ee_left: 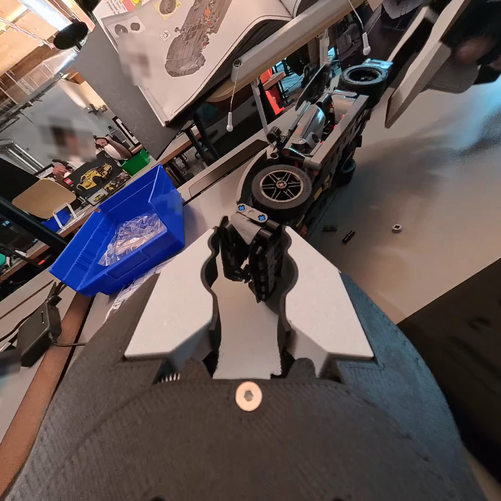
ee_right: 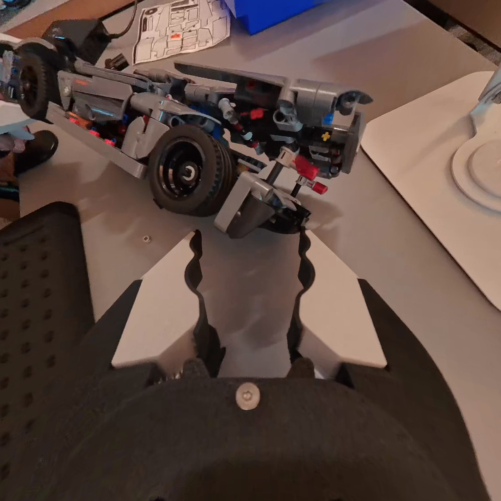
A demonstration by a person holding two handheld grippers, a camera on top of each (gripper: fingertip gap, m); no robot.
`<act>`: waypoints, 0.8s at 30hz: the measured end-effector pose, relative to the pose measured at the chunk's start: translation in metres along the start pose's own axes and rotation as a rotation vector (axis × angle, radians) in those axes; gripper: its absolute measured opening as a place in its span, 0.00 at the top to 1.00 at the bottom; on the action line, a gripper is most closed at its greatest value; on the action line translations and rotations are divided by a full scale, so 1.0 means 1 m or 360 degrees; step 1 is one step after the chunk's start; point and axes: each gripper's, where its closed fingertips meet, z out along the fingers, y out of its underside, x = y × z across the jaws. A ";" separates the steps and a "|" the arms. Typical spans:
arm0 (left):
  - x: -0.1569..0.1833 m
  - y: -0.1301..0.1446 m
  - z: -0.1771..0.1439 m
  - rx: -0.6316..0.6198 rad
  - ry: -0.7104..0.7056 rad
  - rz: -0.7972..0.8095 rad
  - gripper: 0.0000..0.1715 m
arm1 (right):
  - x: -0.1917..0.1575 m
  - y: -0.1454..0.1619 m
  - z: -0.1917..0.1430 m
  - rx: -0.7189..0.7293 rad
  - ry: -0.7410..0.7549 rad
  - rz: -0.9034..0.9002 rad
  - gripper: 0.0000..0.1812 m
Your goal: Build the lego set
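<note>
Here, grey-blk lego car (ee_right: 206, 130), half-built, guts exposed

Shared workshop or lab space, open-plan. Grey work table (ee_left: 406, 271) with a blue parts bin (ee_left: 122, 244) holding clear plastic bags, a thick open instruction book (ee_left: 189, 54) propped above, a loose printed sheet (ee_right: 181, 29), a black power adapter (ee_left: 38, 333) with cable. Further tables behind carry a green bin (ee_left: 135, 162) and a boxed construction-toy set (ee_left: 95, 181); a person (ee_left: 113, 149) stands there. Exposed ceiling framing (ee_left: 27, 54) and bare walls, no domestic furnishing.
</note>
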 end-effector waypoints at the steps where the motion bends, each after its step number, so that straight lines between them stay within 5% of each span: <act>1: -0.001 0.000 -0.001 0.0005 0.0001 -0.0018 0.76 | 0.002 0.000 0.001 0.0010 0.0010 0.0023 0.63; 24: 0.008 0.022 -0.012 -0.0118 0.0071 -0.0124 0.69 | -0.002 0.006 -0.007 0.0017 0.0182 -0.0104 0.69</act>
